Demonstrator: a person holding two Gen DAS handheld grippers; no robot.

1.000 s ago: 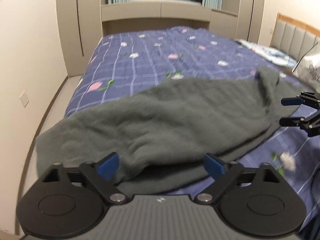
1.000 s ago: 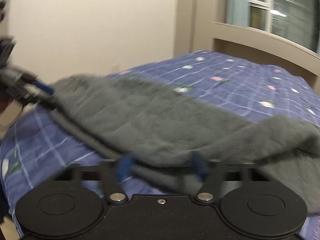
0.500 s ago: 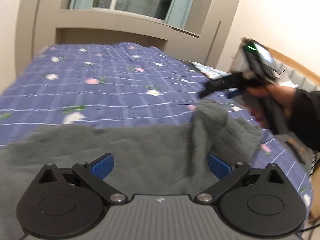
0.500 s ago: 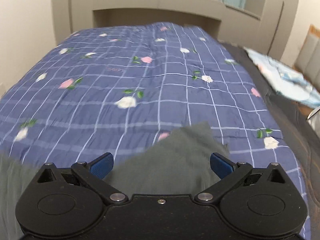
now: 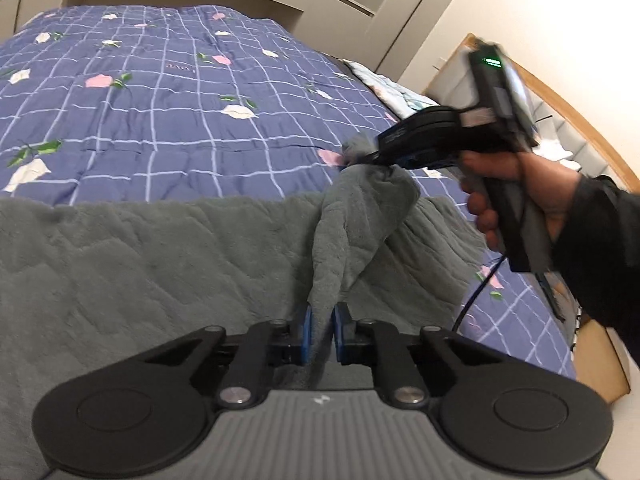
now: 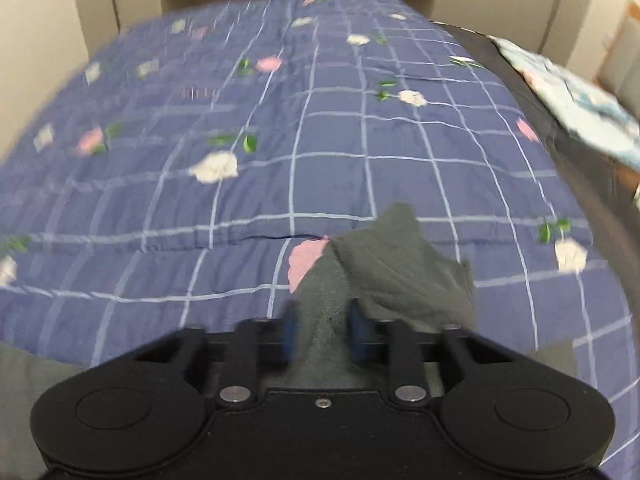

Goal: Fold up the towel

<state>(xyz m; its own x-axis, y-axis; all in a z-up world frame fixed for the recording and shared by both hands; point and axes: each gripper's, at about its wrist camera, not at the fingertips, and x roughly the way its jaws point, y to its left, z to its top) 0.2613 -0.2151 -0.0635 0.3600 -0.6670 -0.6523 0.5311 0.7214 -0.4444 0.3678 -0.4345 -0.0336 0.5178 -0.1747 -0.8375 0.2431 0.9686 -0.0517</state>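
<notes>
Left claw [image 5: 320, 334] and right claw [image 5: 362, 156] at 2 o'clock each pinch the grey towel [image 5: 160, 264], on a floral bed [image 5: 160, 92].

no text or label can be read.

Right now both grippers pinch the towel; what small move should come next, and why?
Probably lift both together: the left gripper and right gripper are each shut on the towel, but most of it lies flat on the bed, so it cannot yet be folded over.
</notes>
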